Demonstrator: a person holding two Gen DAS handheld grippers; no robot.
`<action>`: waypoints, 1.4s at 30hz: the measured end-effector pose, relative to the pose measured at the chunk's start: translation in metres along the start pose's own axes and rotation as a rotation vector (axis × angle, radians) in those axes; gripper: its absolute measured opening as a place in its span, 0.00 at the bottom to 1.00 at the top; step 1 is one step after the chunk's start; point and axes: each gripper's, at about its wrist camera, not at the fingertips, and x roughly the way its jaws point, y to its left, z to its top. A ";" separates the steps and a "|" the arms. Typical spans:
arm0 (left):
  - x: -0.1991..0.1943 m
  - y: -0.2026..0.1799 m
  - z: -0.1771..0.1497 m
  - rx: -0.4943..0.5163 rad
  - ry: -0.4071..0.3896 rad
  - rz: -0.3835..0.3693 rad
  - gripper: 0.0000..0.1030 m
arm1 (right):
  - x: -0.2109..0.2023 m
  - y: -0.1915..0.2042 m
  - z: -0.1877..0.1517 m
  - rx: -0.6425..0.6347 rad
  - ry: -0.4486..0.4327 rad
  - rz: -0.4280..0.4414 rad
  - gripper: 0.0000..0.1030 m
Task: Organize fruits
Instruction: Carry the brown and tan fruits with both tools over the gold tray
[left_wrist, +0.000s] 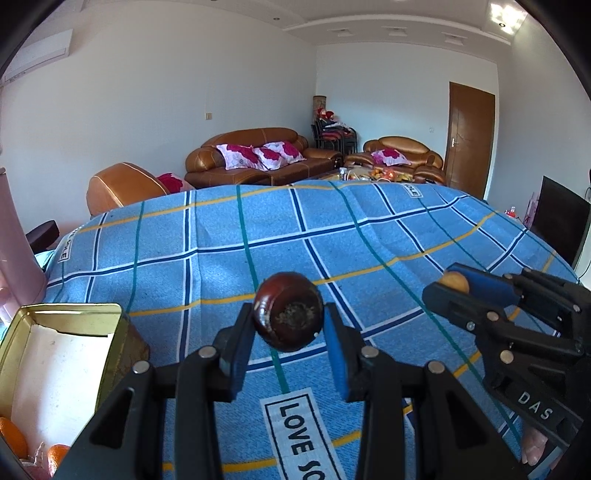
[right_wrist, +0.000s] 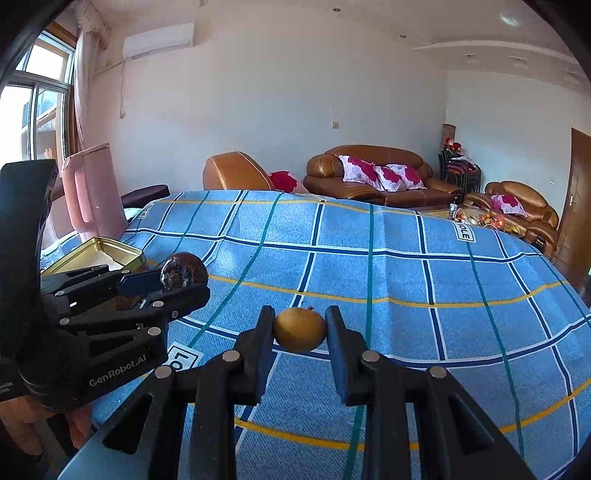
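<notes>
Blue checked tablecloth (left_wrist: 221, 258): left gripper (left_wrist: 288, 325) clamps dark round fruit (left_wrist: 288, 315), flat end camera-facing; right gripper (right_wrist: 300, 330) clamps yellow fruit (right_wrist: 300, 329), both tilted downward.

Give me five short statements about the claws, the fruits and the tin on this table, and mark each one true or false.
1. The left claw is shut on a dark red fruit. True.
2. The right claw is empty. False: it is shut on a small yellow-brown fruit.
3. The gold tin is open, with oranges inside. True.
4. Both fruits are lying on the blue checked cloth. False: each is held above it in a claw.
5. The tin is on the right claw's side. False: it is beside the left claw, on the side away from the right claw.
</notes>
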 end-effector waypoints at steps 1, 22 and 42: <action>-0.001 0.000 0.000 0.002 -0.005 0.002 0.37 | -0.001 0.000 0.000 -0.001 -0.003 0.001 0.29; -0.032 0.000 -0.005 0.001 -0.150 0.022 0.37 | -0.018 0.007 -0.003 -0.036 -0.090 0.002 0.29; -0.054 0.003 -0.013 -0.012 -0.232 0.046 0.37 | -0.036 0.018 -0.009 -0.082 -0.178 0.003 0.29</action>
